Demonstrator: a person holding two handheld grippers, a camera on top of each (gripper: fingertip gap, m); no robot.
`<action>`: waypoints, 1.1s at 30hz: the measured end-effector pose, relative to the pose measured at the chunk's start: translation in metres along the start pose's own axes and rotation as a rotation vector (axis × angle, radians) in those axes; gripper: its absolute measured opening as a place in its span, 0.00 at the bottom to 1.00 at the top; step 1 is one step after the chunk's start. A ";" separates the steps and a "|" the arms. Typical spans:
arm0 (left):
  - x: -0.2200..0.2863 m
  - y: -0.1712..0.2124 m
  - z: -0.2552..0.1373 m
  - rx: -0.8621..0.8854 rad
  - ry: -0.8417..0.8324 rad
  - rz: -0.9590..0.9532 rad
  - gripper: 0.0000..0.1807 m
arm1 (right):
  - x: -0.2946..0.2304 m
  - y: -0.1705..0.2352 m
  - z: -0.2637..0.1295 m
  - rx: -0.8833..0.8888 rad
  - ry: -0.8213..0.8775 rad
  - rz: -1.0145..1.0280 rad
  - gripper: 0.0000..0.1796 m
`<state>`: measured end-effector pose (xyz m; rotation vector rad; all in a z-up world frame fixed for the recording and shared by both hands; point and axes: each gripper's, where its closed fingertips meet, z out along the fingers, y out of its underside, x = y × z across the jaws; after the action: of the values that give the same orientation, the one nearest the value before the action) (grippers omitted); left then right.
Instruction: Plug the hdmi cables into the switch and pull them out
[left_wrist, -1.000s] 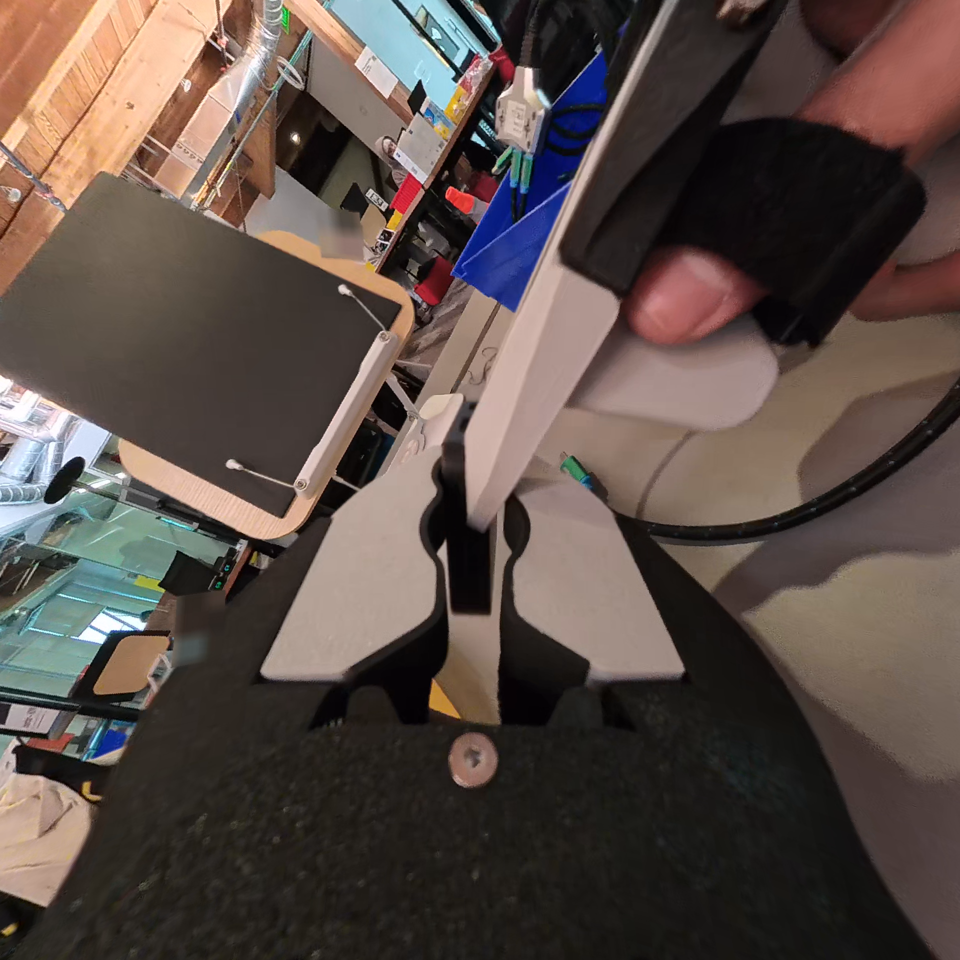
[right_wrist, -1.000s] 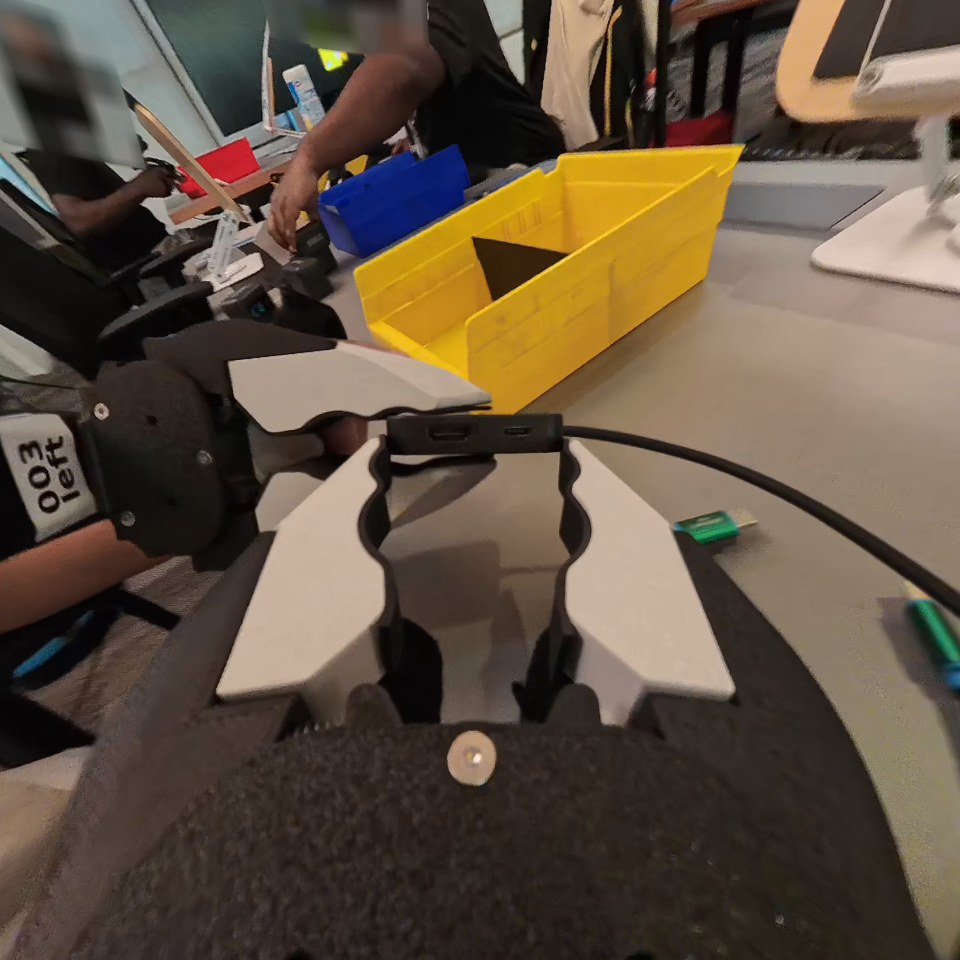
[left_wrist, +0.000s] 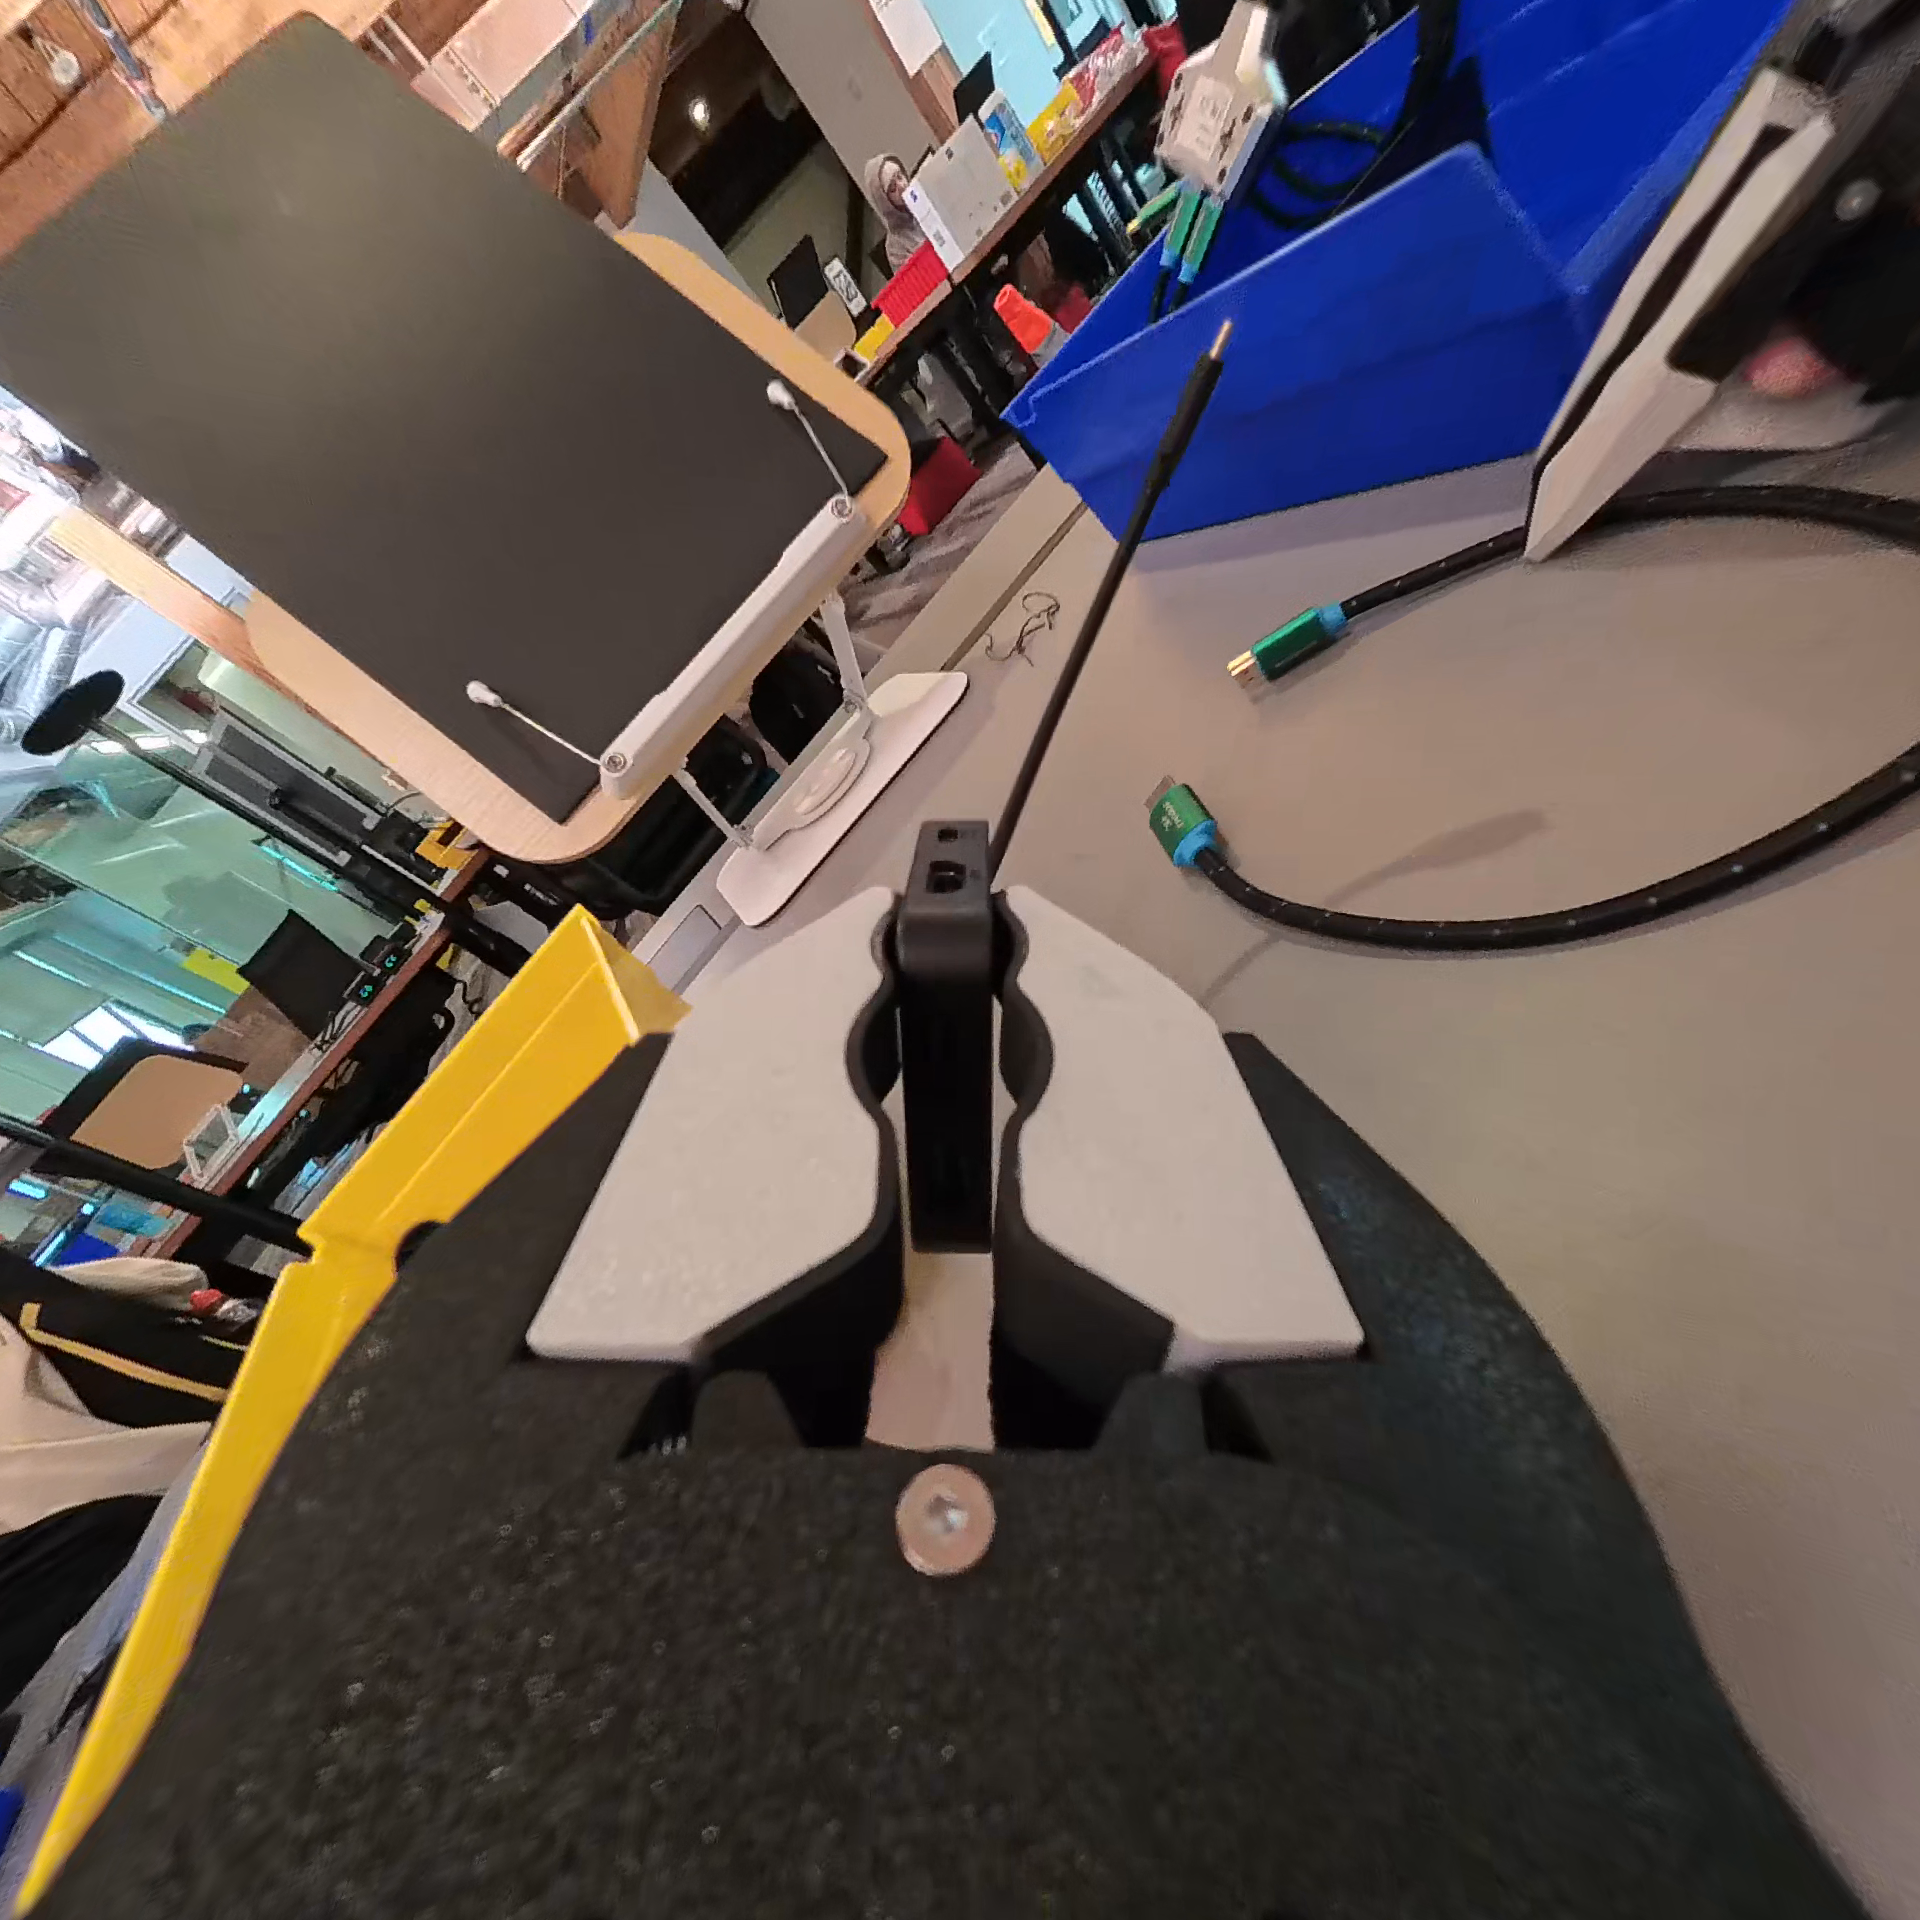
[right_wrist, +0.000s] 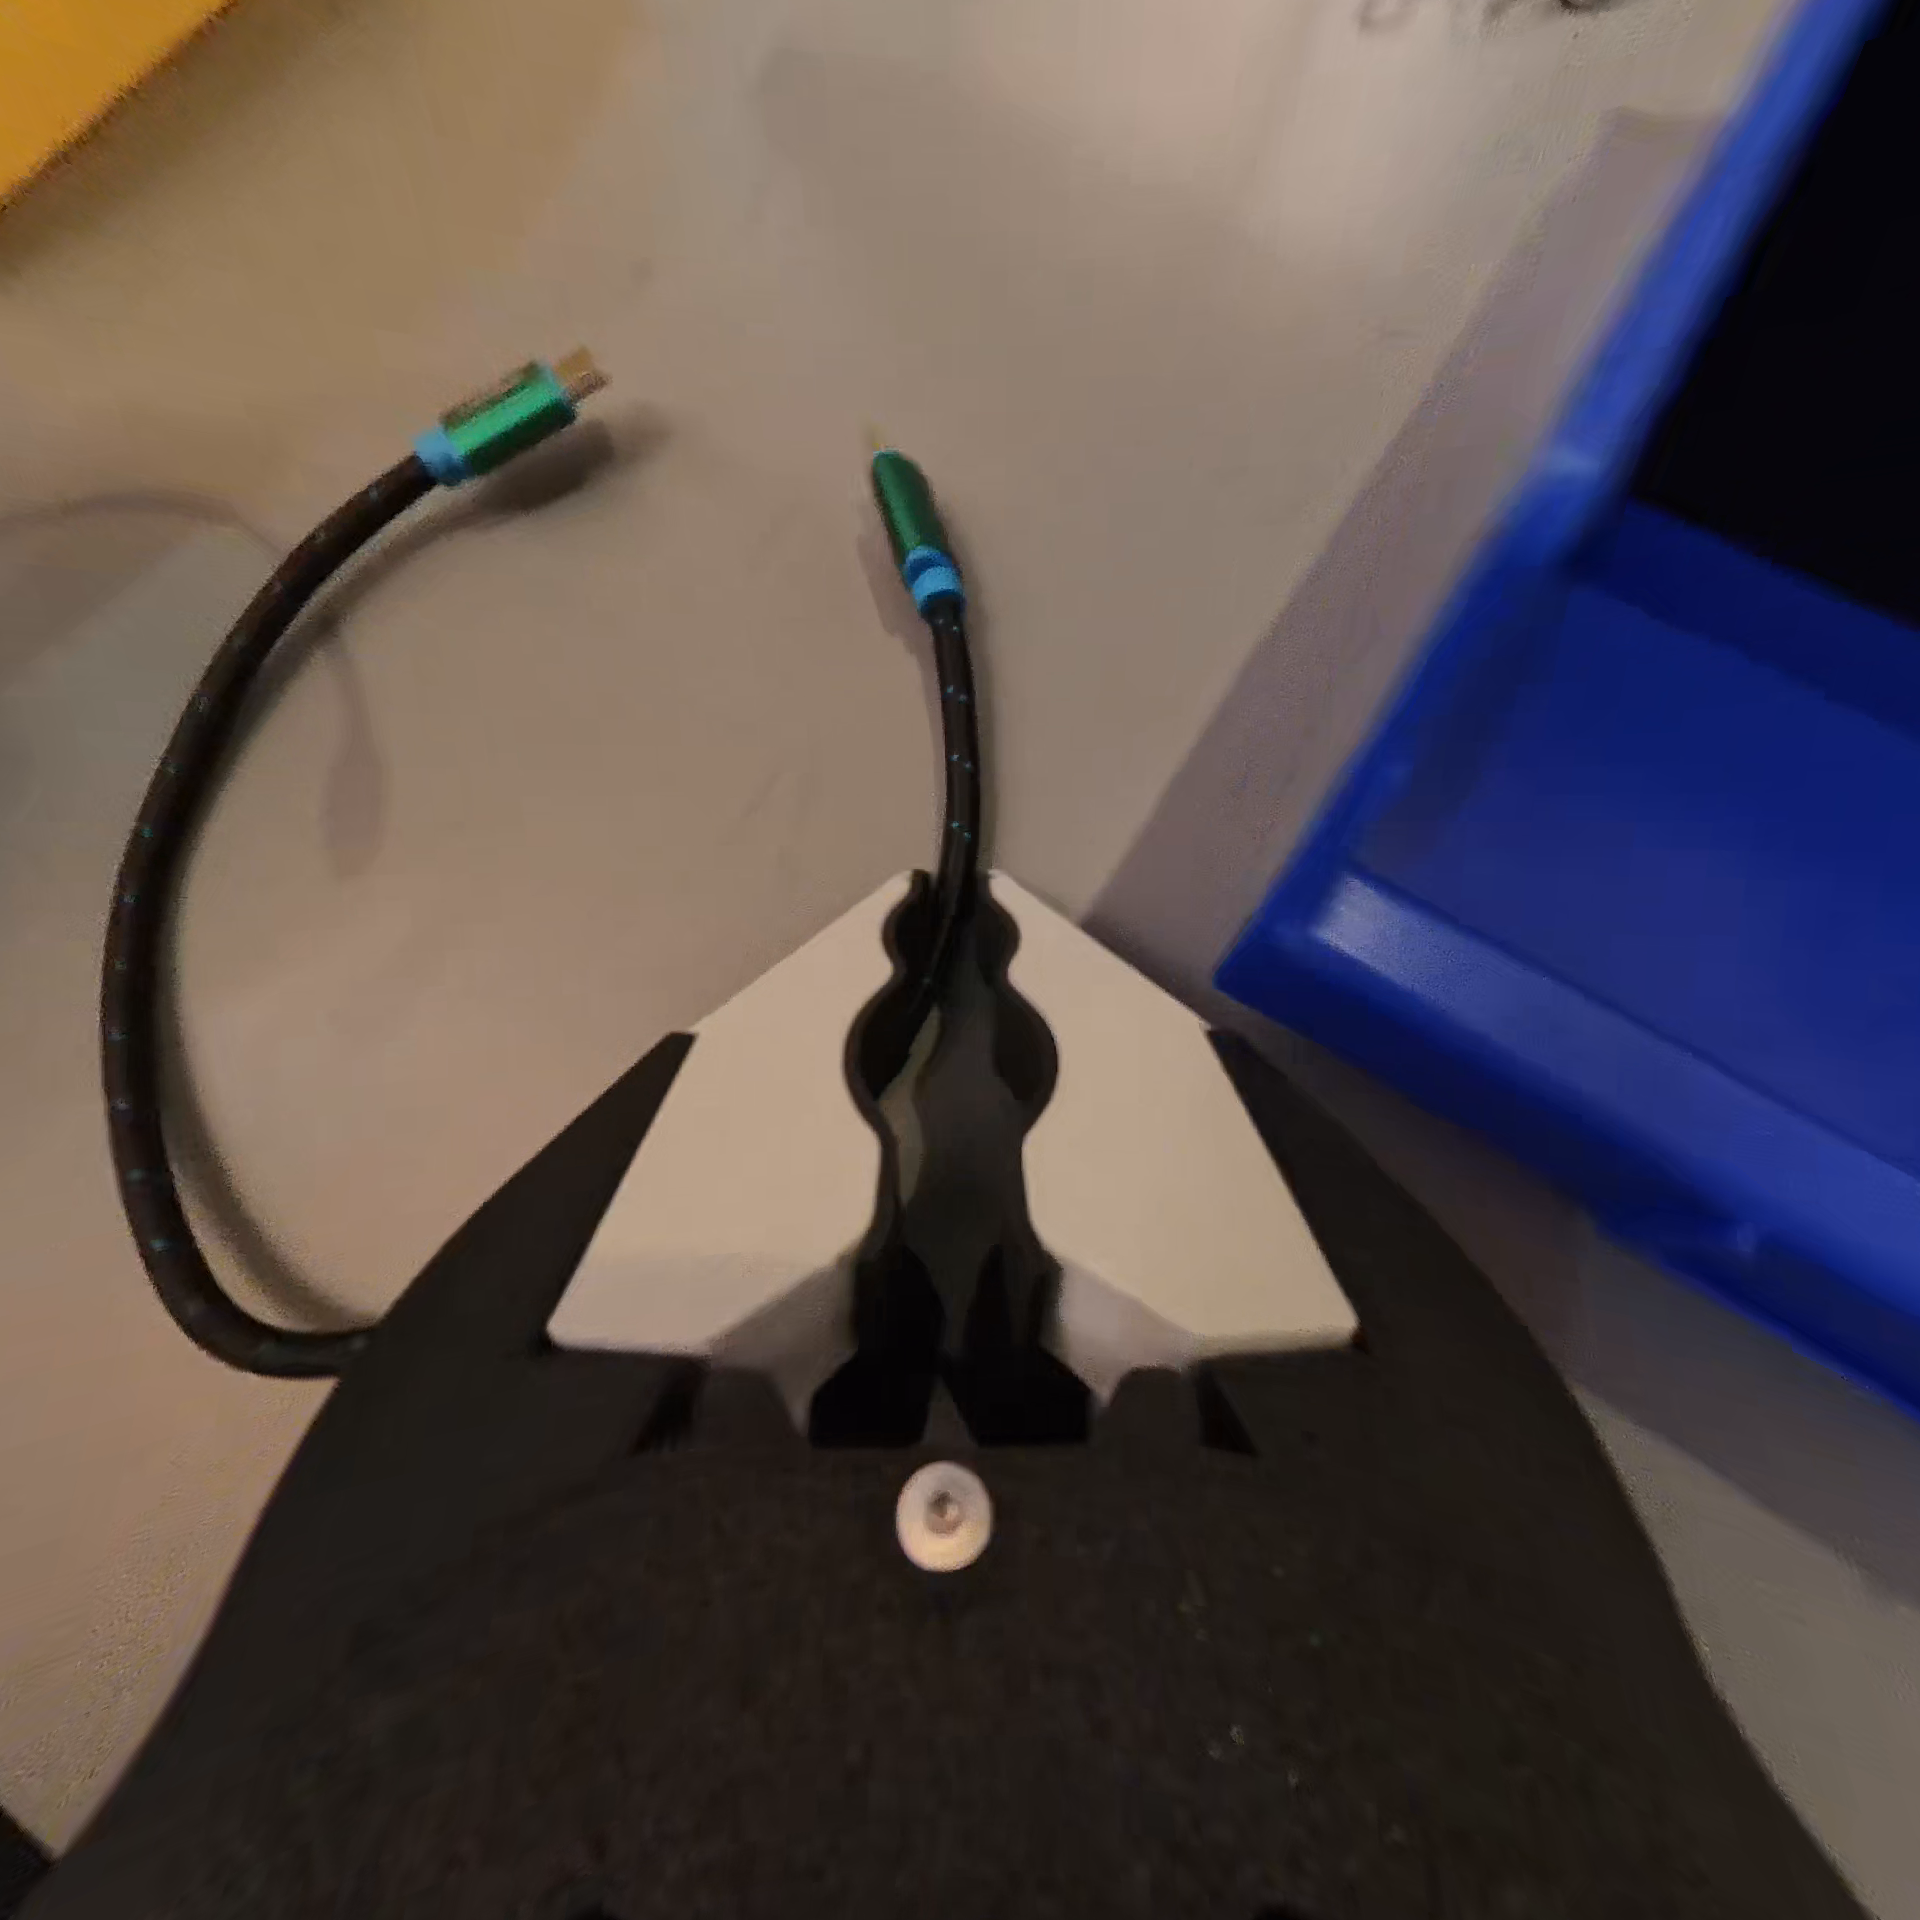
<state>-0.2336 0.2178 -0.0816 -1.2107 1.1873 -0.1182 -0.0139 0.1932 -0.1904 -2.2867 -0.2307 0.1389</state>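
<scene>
Right view blurred; second cable (right_wrist: 156, 883) runs under the gripper body, far end hidden. Right gripper (right_wrist: 951, 883) fingers pinched on HDMI cable (right_wrist: 961, 748) — a second ago they spanned the switch (left_wrist: 943, 1039). Left gripper (left_wrist: 943, 914) fingers clamp the switch edge-on above the bench (left_wrist: 1507, 1091) — as before.

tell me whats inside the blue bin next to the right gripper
In the right wrist view, the blue bin shows only bare blue floor and wall, then dark shadow deeper in. Its far part runs out of frame, so the rest of its contents cannot be seen.
</scene>
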 end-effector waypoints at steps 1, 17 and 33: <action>-0.001 0.002 0.001 -0.008 -0.005 -0.010 0.08 | -0.008 -0.001 0.002 0.002 -0.025 -0.064 0.05; 0.003 0.010 -0.002 -0.051 0.013 -0.027 0.08 | -0.086 -0.022 0.006 0.008 -0.509 -0.187 0.21; 0.006 0.008 0.000 -0.036 0.008 0.049 0.08 | -0.080 -0.055 -0.014 0.056 -0.369 -0.436 0.03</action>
<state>-0.2352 0.2177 -0.0912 -1.2127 1.2300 -0.0655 -0.0959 0.2015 -0.1380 -2.0868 -0.8943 0.3348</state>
